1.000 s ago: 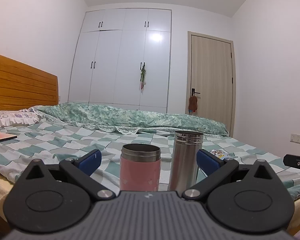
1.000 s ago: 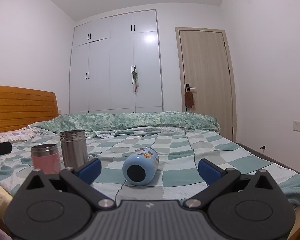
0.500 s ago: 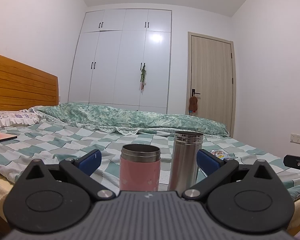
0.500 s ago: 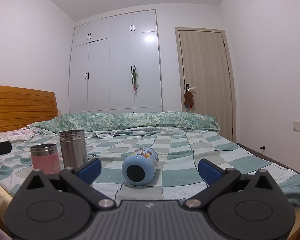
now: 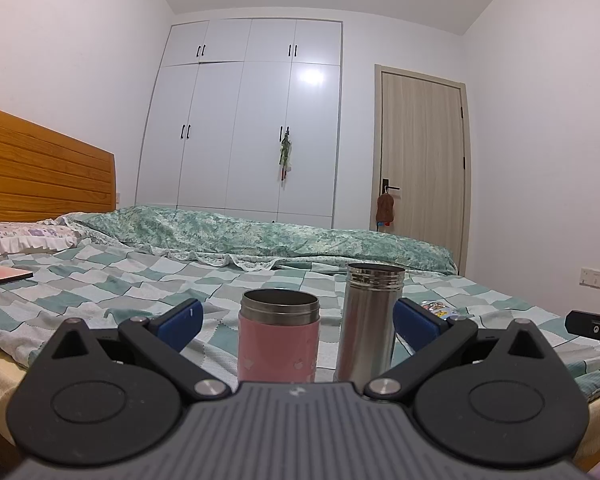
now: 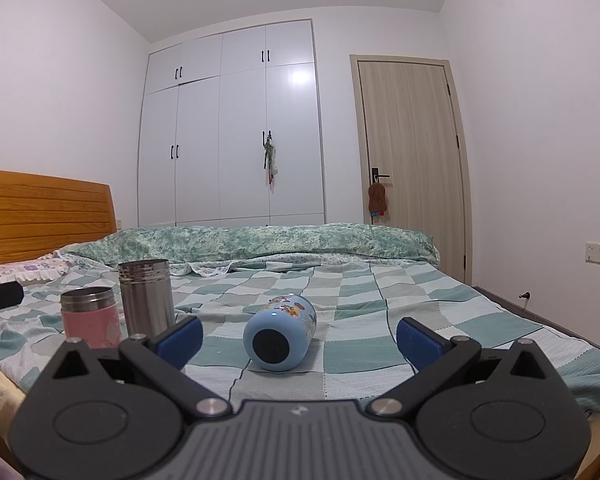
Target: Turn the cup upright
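From my right gripper (image 6: 298, 334) I see the blue cartoon-print cup (image 6: 281, 332) lying on its side on the checked bedspread (image 6: 380, 292), its dark round base turned toward me and its body running away from the fingers. It sits between the two blue pads (image 6: 180, 336), a little left of the midline and just beyond the tips, touching neither. My jaws on this side are spread wide with nothing in them.

Off to the left of that gripper stand two upright flasks: a pink steel-rimmed cup (image 6: 90, 316) nearer me and a taller stainless steel flask (image 6: 146, 296) just behind and beside it. Both are open at the top.

From my left gripper (image 5: 296, 318) the same pair stands straight ahead, the pink steel-rimmed cup (image 5: 278, 338) near the middle of the gap and the stainless steel flask (image 5: 368, 320) just to its right, close to the right pad (image 5: 416, 322). These jaws are wide too, gripping nothing. A sliver of the blue cartoon-print cup (image 5: 436, 307) peeks past that right pad. Beyond lie a rumpled green quilt (image 5: 260, 240), a white wardrobe (image 5: 244, 120) and a wooden door (image 5: 420, 152).
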`<state>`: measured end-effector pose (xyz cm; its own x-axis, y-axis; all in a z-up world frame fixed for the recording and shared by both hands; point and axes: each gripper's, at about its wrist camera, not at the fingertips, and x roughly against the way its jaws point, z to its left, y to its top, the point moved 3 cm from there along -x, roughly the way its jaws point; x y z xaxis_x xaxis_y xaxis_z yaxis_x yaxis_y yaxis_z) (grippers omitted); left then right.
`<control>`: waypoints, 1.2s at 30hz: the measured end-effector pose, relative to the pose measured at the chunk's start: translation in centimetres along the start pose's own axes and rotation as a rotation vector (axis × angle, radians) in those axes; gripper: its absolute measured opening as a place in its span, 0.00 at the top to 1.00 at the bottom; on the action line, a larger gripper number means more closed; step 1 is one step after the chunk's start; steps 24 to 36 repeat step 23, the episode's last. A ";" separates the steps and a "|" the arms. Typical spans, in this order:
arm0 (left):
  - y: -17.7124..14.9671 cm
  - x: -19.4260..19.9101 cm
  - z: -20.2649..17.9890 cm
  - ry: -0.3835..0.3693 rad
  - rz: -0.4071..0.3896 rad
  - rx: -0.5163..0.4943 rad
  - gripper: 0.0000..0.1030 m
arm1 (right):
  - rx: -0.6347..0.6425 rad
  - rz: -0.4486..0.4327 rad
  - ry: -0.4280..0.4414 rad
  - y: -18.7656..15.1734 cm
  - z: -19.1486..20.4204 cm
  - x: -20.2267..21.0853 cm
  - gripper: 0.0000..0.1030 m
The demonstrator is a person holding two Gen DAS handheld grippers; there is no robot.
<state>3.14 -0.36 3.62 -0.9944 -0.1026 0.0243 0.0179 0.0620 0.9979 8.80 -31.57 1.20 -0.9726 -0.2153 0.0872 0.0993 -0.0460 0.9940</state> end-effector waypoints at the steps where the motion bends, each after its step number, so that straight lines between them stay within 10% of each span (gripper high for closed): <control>1: 0.0 0.0 0.0 0.000 0.000 0.000 0.00 | 0.000 0.000 0.000 0.0 0.0 0.0 0.00; 36: 0.0 -0.2 -0.1 -0.002 0.008 -0.001 0.00 | 0.001 0.001 0.000 0.0 0.0 0.0 0.00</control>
